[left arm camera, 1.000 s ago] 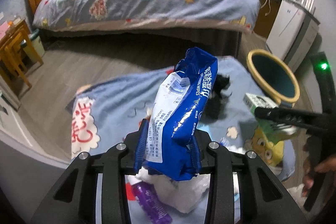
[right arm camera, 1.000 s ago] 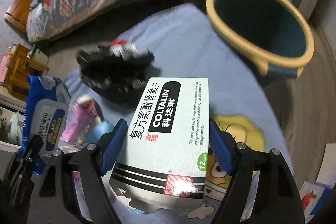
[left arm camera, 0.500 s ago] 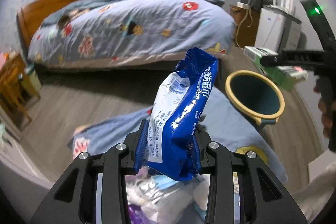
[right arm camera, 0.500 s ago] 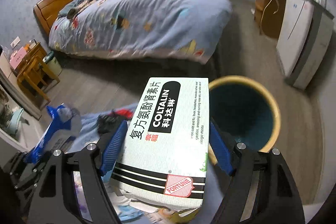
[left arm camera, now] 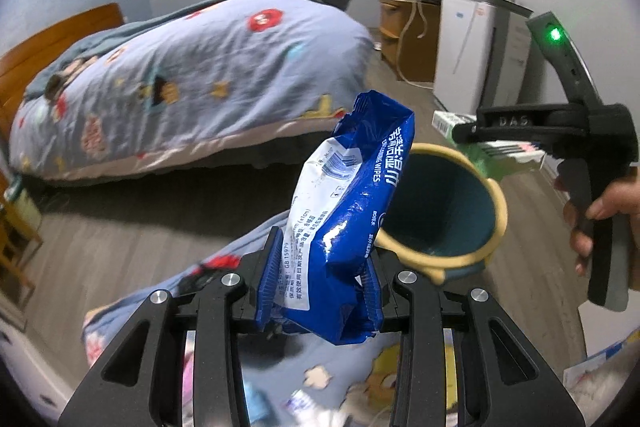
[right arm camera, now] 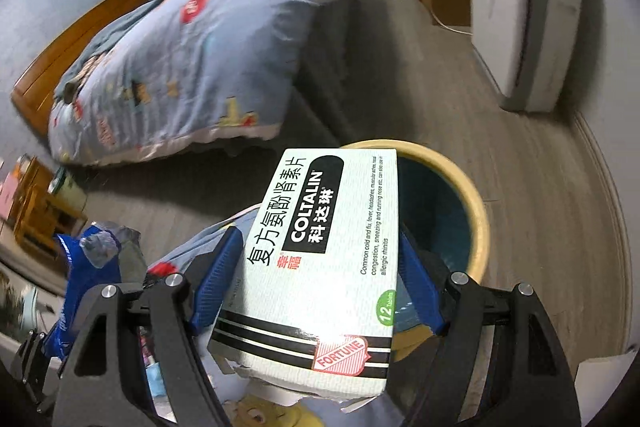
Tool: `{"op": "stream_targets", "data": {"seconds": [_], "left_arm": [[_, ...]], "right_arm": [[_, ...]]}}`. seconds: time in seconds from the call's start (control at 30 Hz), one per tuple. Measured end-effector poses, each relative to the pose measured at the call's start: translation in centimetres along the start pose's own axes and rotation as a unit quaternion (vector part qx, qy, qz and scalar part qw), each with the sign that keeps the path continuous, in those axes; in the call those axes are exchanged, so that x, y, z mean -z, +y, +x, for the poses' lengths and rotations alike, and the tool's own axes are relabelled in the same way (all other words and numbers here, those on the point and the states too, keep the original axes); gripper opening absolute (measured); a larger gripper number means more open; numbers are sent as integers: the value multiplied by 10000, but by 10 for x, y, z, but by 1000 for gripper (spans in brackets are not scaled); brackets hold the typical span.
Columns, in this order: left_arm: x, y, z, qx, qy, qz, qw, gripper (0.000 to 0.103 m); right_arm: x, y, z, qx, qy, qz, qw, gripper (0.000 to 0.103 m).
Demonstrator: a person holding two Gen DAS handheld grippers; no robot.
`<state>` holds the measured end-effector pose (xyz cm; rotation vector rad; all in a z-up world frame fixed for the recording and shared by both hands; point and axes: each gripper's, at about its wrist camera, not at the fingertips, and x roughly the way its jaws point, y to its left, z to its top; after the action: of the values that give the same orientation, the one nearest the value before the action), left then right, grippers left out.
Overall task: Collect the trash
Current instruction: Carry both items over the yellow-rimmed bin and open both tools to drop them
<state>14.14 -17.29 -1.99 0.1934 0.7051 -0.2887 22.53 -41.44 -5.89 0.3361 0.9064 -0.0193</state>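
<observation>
Both grippers are loaded and heading for the round bin (left arm camera: pixel 460 259), a dark teal tub with a yellow rim standing on the wood floor at the edge of a blue cartoon-print blanket (left arm camera: pixel 224 267). The left gripper (left arm camera: pixel 320 279) is clamped on a blue wet-wipes packet (left arm camera: pixel 348 211), which sticks up crumpled between the blue pads; the right gripper (right arm camera: pixel 316 283) grips a white-and-green Coltalin tablet box (right arm camera: pixel 324 259) across its width, both pads against the box's long edges. The step in hand appears to be carrying these two pieces over the bin's mouth for dropping. Doing it well would mean bringing each item fully above the opening before letting go, since the soft packet could flop sideways off the rim and the flat box could catch on it and slide onto the blanket; releasing one at a time would keep the two tools from crowding each other over the mouth. The left wrist view shows what the right cannot: the right tool from the side, its green light lit, the person's hand (left arm camera: pixel 596 215) on its handle, and the box already poised near the far rim. The right wrist view alone looks down into the bin's interior (right arm camera: pixel 436 219), though the box hides its floor, and it catches the blue packet low at the left edge, well short of the opening.
</observation>
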Motion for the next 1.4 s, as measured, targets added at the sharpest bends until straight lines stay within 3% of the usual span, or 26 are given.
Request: {"op": "stream_targets", "data": {"seconds": [0.5,0.7,0.87,1.13,1.4], "left_arm": [[-19,-43,73,178,192,462,9986,38],[-15,-55,110,685,440,266,9963,39],[-11,-63,130,866,527,242,9946,40],[-12,-74,140,948,549,390,9932,48],[-10,-66,135,930,468,284,9942,67]], "right_arm": [[-3,-74,47,-54,385,1008,9941,75],[-4,-82,53,-375,530,1513,9863,76],[-1,-91,57,-649,577,1928,9774,76],[-7,-83,55,-638,426,1659,9832,76],[-11,-73,44,-216,138,1188,9926,92]]}}
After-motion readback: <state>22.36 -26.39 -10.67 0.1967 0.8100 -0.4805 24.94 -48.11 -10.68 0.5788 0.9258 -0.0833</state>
